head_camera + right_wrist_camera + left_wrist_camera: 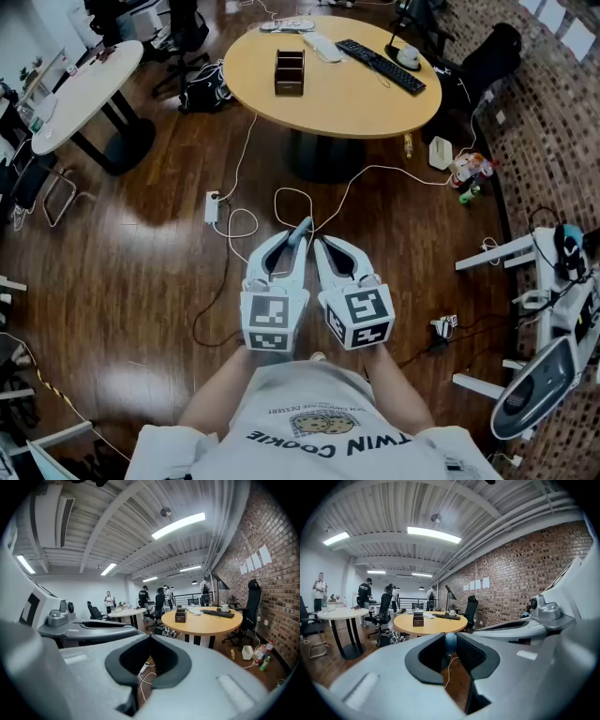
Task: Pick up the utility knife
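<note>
The left grey two-jaw gripper, at lower centre of the head view, is found clenched on a slim blue-grey utility knife, whose rounded end is seen pinched between the dark pads (only that end is exposed). The right grey gripper, just beside it, is recorded with jaw tips pressed together and nothing between them. Both are held above the dark wooden floor, with white cables beneath and the round light-wood table at upper centre.
</note>
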{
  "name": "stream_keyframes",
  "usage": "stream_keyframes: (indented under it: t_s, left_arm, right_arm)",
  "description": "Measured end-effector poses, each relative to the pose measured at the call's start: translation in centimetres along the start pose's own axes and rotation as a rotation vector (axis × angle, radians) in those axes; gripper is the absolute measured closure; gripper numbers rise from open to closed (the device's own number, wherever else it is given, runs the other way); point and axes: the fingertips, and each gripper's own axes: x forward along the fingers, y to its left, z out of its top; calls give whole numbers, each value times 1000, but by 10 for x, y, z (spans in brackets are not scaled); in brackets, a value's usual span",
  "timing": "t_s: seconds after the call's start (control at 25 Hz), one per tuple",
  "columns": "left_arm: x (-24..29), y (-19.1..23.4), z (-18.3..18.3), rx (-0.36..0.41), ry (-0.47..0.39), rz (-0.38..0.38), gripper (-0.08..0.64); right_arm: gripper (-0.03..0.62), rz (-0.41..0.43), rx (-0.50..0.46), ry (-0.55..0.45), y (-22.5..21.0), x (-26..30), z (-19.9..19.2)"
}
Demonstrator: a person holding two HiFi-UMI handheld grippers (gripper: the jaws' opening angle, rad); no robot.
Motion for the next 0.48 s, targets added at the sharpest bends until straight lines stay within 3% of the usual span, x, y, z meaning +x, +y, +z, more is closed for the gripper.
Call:
stream_keyframes:
  t_s: [0.48]
  left_arm:
    - [-50, -50, -9, 10, -3, 37, 483]
  right_arm:
    - [591, 21, -7, 1, 10, -62, -19]
